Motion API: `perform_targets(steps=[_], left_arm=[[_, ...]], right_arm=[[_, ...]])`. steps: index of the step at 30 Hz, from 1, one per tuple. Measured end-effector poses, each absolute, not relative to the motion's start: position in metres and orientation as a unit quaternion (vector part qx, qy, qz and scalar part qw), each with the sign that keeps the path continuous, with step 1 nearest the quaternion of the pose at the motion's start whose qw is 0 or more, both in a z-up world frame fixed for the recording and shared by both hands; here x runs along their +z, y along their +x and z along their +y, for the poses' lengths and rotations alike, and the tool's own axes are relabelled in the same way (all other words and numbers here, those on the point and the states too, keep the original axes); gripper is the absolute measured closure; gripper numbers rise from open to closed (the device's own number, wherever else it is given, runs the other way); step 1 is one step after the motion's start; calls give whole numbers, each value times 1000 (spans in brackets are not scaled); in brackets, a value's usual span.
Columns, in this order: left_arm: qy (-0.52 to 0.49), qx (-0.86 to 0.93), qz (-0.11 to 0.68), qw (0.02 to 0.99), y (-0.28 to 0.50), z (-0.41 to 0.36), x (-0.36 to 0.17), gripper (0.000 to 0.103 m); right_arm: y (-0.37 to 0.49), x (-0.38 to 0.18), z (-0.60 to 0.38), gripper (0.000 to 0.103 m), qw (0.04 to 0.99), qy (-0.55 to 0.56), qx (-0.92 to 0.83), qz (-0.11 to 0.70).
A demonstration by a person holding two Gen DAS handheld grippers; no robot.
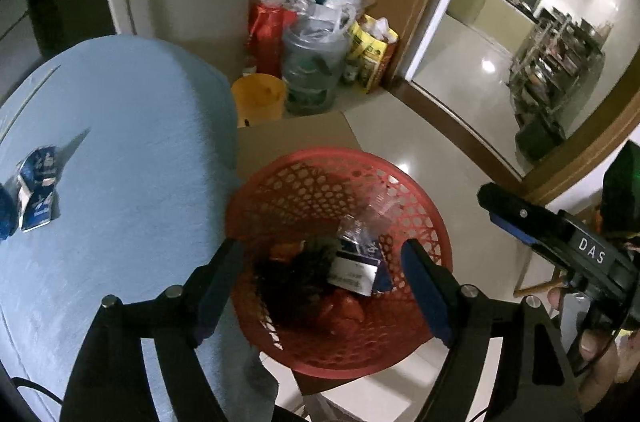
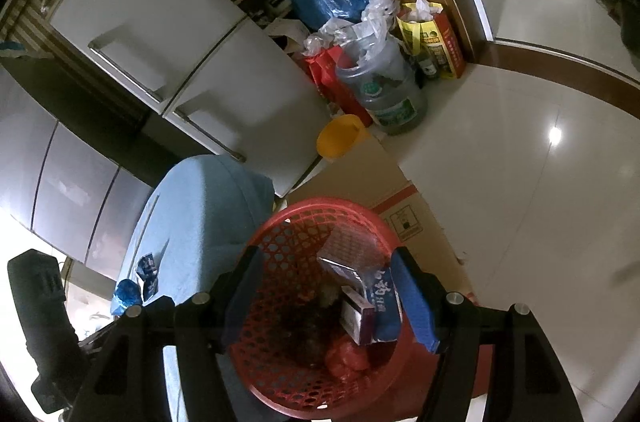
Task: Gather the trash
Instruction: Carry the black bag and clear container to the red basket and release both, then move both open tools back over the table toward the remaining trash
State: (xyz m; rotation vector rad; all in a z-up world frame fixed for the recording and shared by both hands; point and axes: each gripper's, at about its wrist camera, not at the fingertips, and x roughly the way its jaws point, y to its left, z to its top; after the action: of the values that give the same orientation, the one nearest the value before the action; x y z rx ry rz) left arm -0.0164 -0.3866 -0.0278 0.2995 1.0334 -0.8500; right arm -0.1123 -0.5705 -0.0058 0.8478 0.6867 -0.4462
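From my left wrist camera, the left gripper (image 1: pixel 324 286) hangs over the red basket (image 1: pixel 416 206) with its jaws spread wide and nothing between the pads. Below them in the basket lie a white-and-blue carton (image 1: pixel 354 272), a clear wrapper (image 1: pixel 378 208), a dark clump (image 1: pixel 296 270) and something red (image 1: pixel 344 310) at the bottom. The basket stands on flat cardboard (image 1: pixel 296 138) on the tiled floor, tight against the table with the blue cloth (image 1: pixel 120 142). On that cloth, off to the left, a crumpled blue-and-white pack (image 1: pixel 38 188) still waits. At the right edge I see the right gripper (image 1: pixel 560 242), held in a hand (image 1: pixel 596 350), beside the basket.

From my right wrist camera, the right gripper (image 2: pixel 332 298) also looks down into the basket (image 2: pixel 288 234). Its jaws stand partly apart and grip nothing; the carton (image 2: pixel 356 314) and a blue packet (image 2: pixel 384 298) lie well below them among the trash. The pack (image 2: pixel 148 272) sits on the cloth (image 2: pixel 200 214) to the left, next to a blue crumpled thing (image 2: pixel 126 292) at the table's edge. Behind stand the fridge (image 2: pixel 160 34), a yellow bucket (image 2: pixel 340 138) and a water jug (image 2: pixel 384 86) among bags.
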Motion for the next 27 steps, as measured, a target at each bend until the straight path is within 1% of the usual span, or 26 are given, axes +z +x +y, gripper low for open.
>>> perform_targets(steps=[8, 15, 18, 22, 27], left_arm=[[103, -359, 473, 798, 1, -342, -16, 21], [61, -292, 464, 834, 19, -260, -14, 21], [50, -249, 467, 847, 29, -219, -21, 21], [7, -193, 482, 855, 43, -158, -35, 21], [-42, -143, 493, 857, 54, -101, -49, 21]], right_arm=[[-94, -4, -550, 33, 837, 387, -188, 337], [-52, -6, -507, 33, 843, 365, -138, 370], [-23, -2, -479, 33, 850, 347, -108, 382], [16, 0, -442, 33, 855, 325, -68, 397], [84, -2, -382, 32, 857, 298, -12, 419]])
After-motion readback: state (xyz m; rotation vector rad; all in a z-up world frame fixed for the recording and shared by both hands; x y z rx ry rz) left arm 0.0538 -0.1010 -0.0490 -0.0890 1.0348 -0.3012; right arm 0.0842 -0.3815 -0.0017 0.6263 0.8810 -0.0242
